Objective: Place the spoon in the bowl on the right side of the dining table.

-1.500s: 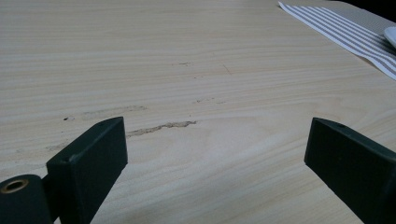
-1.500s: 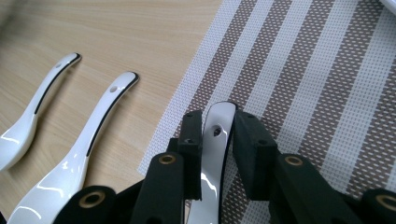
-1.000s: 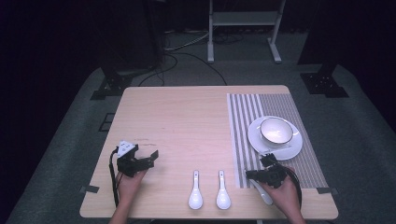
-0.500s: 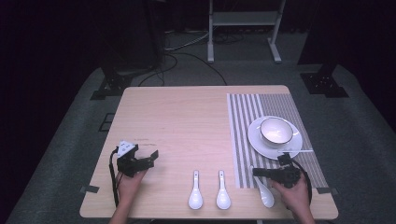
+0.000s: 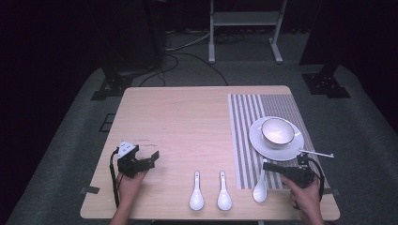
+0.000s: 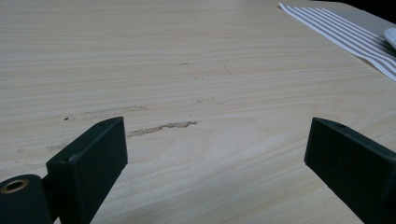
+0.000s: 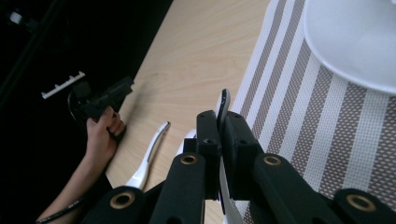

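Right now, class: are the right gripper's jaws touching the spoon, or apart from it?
Touching. The right gripper view shows the right gripper with both black jaws pressed flat against the handle of the white spoon, no gap.

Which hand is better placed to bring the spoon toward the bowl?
The right. Its hand-held gripper is shut on the spoon, beside the plate with the bowl. The left hand-held gripper rests open, far across the table.

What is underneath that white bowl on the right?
The white bowl sits on a white plate, which lies on the striped placemat. The mat and table beneath the plate are covered.
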Motion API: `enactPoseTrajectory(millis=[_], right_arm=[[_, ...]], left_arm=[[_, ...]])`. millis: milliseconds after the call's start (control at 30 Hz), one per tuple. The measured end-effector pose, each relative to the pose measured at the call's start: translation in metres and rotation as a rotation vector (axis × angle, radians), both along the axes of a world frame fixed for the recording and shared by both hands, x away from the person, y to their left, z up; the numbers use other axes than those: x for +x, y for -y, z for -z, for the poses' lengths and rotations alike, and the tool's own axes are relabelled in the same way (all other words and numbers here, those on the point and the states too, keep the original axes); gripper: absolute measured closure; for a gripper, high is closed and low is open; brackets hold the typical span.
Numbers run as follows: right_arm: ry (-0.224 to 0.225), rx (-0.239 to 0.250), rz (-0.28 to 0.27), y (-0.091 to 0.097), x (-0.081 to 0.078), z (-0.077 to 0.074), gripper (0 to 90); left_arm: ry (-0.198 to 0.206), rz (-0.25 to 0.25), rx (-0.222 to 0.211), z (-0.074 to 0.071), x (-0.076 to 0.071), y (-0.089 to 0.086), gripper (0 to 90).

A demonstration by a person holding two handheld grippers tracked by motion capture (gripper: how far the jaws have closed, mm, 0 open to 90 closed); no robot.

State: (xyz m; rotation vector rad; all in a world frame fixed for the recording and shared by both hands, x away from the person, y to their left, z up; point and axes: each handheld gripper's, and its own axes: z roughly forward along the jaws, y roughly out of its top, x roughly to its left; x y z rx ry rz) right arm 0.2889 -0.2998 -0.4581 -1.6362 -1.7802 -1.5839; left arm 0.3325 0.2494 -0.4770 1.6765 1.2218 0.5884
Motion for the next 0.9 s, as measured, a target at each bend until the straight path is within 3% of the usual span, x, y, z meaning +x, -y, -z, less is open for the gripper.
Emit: enactPoseTrajectory(millis=[433, 900], right_arm=[[0.041, 0.107, 0.064, 0.015, 0.003, -0.009, 85.9], [0.066, 0.122, 0.14, 0.028, 0.015, -0.031, 85.9]], left_arm=[[0.0, -0.001, -0.001, 0.0, 0.0, 0.0, 4.7], [-0.001, 0.0, 0.003, 0.0, 0.0, 0.0, 4.7]])
